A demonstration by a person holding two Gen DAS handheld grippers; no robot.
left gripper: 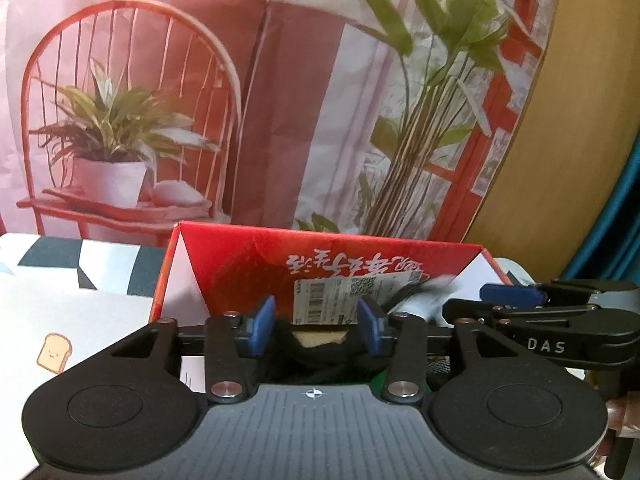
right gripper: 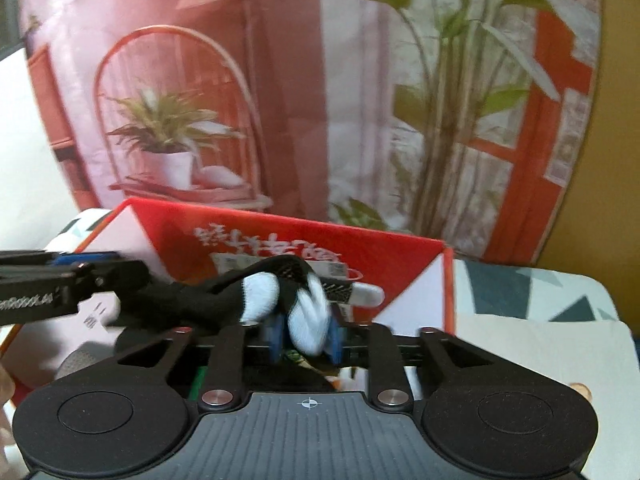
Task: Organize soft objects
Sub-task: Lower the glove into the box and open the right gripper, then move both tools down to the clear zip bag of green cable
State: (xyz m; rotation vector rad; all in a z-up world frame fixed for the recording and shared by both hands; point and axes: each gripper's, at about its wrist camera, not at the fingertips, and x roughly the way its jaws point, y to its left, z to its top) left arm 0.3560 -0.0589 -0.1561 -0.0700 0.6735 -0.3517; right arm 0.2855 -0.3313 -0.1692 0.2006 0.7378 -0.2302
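Black-and-white sock (right gripper: 280,296): light, limp, drapes over red box (right gripper: 400,256). Right tongs (right gripper: 305,336) parted around white toe, grip unclear; left tongs (left gripper: 316,324) open, empty. Pinch bunched mid-fabric.

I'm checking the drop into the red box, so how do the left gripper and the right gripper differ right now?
The left gripper has nothing between its blue pads, while the right gripper has the black and white sock between its pads. The left gripper's jaws stand wider apart than the right gripper's. Both are over the red box with jaws parted.
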